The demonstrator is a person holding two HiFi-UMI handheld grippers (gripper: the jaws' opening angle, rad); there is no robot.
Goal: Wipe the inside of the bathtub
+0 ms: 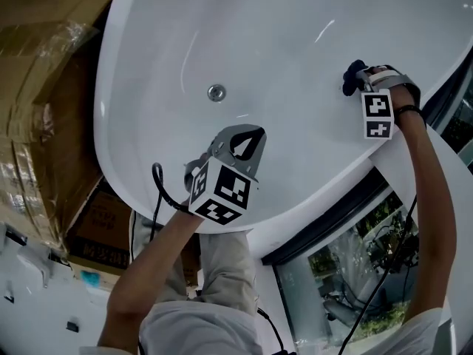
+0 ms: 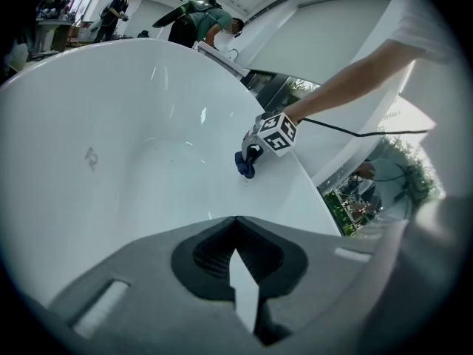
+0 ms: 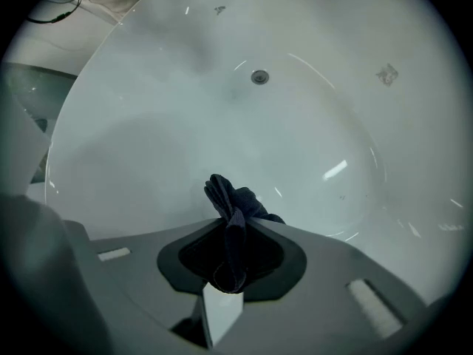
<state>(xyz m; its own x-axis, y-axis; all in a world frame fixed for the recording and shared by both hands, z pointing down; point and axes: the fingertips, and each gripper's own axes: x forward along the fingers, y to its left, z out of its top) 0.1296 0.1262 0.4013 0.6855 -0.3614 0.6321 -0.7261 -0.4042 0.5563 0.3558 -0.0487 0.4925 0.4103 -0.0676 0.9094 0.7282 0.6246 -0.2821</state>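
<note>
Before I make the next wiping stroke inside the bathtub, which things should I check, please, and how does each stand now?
1. Grip: right hand-held gripper shut on the dark cloth: ok.
2. Contact: cloth seems to touch the bathtub inner wall near the rim: ok.
3. Path: left hand-held gripper shut, empty, aside by the near rim: ok.
4. Floor: drain uncovered: ok.
5. Remaining dirt: cannot tell, the surface only shines.

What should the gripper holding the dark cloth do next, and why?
Probably sweep the right gripper down the inside of the bathtub toward the drain. Its jaws are shut on the dark cloth, which sits high up the tub's side, so most of the inside surface lies below it.
</note>
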